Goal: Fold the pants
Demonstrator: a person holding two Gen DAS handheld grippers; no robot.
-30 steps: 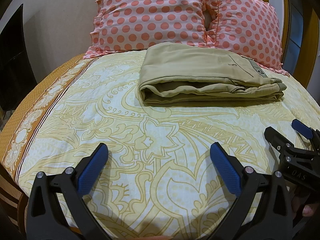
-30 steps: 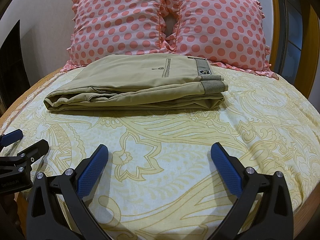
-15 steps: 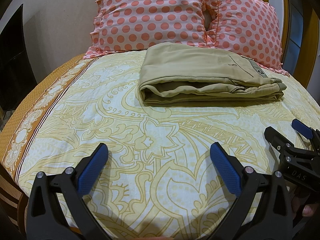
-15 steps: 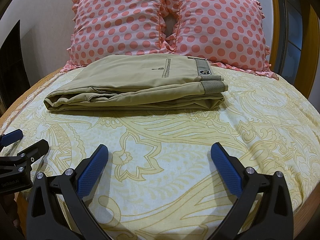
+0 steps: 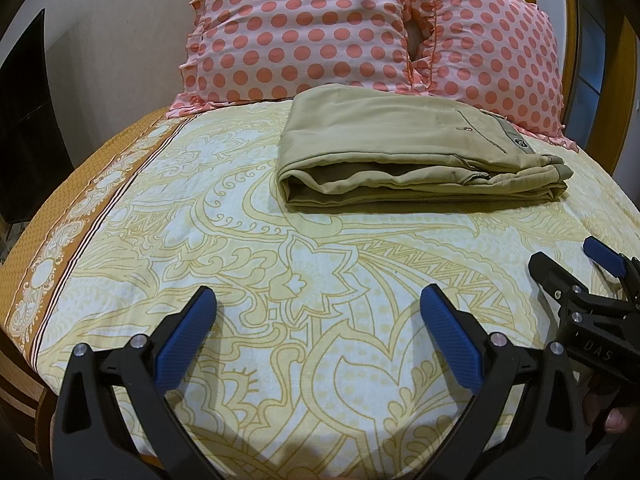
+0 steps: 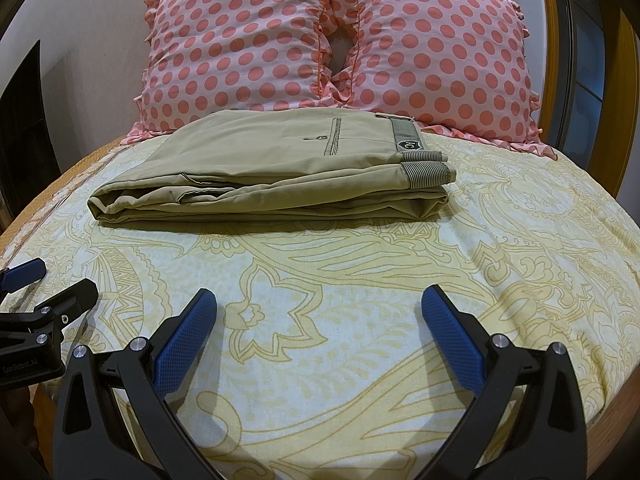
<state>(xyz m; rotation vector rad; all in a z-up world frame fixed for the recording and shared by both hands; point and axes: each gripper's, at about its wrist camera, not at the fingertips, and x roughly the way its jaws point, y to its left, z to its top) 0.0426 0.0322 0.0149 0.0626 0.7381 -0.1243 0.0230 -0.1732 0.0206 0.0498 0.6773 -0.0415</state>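
Observation:
Khaki pants (image 5: 404,152) lie folded in a flat stack on the bed, in front of the pillows; in the right wrist view the pants (image 6: 280,168) show a striped waistband at the right end. My left gripper (image 5: 318,312) is open and empty, well short of the pants, over the bedsheet. My right gripper (image 6: 320,314) is open and empty too, equally far back. Each gripper shows at the edge of the other's view: the right one (image 5: 568,268), the left one (image 6: 48,280).
Two pink polka-dot pillows (image 6: 328,44) stand against the wall behind the pants. The yellow patterned bedsheet (image 5: 280,280) has a brown border (image 5: 60,216) at the left edge. A wooden frame (image 6: 628,80) rises at the right.

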